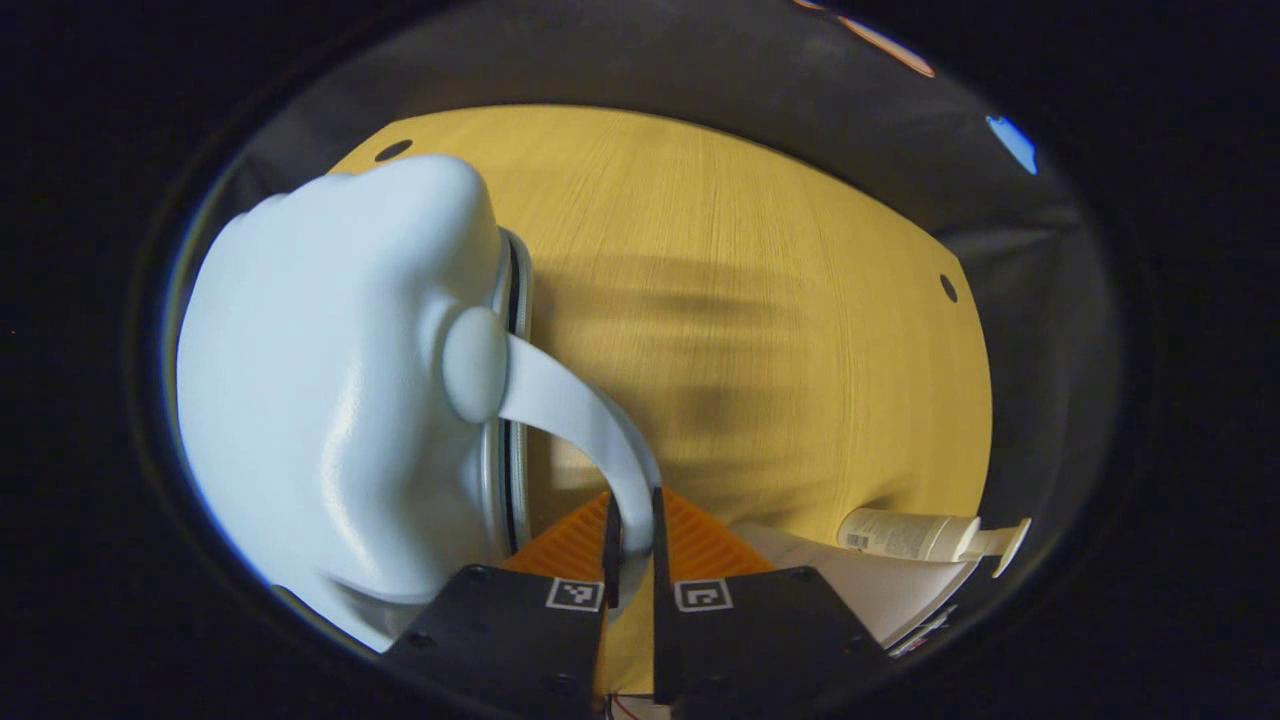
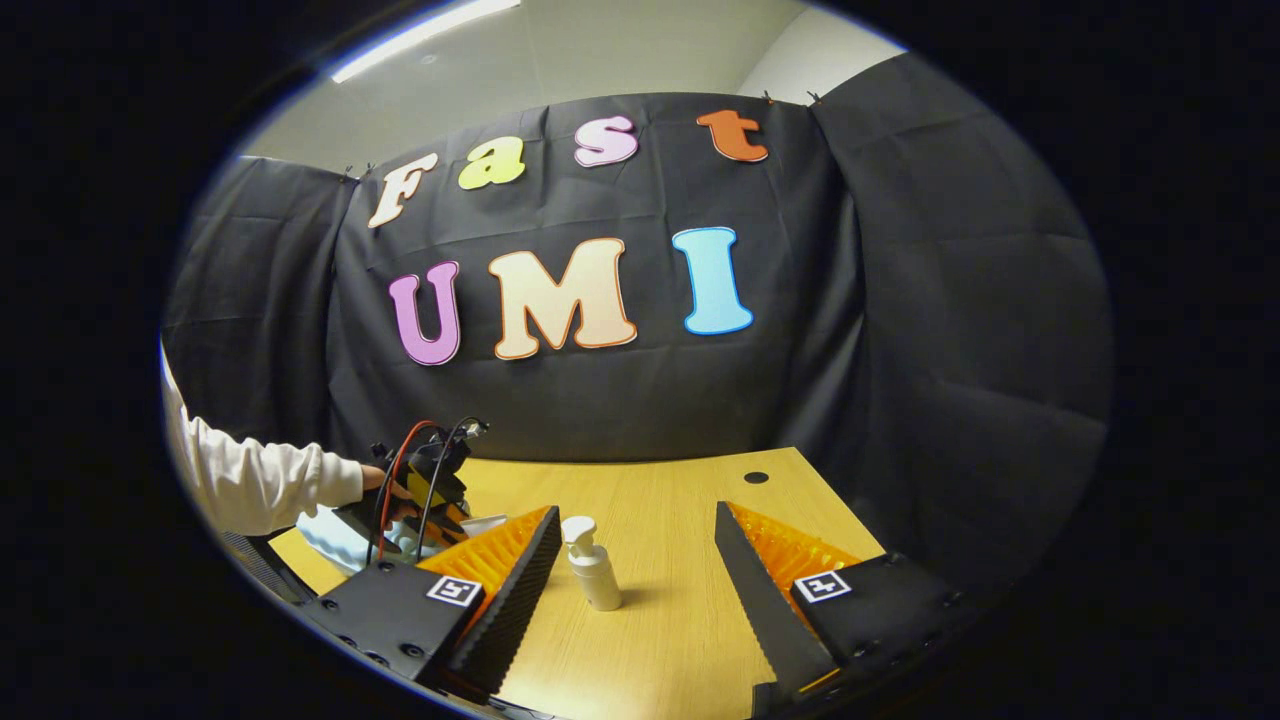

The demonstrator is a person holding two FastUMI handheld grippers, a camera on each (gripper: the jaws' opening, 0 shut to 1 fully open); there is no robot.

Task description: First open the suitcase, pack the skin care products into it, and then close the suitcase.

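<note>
In the left gripper view, the left gripper is seen clenched on the pale handle of the light blue suitcase, both fingers pressed against the strap where it curves down between them. The suitcase lies closed on the wooden table, its far edge cut off at the left. A white pump bottle is seen on its side low at the right, partly hidden by a white object (hard to make out) beneath it.

In the right gripper view, the right gripper is held released, its fingers well apart above the table. An upright pump bottle stands between them, touched by neither. At the left, a white sleeve reaches to the left gripper, behind which only a sliver of the suitcase is visible.
</note>
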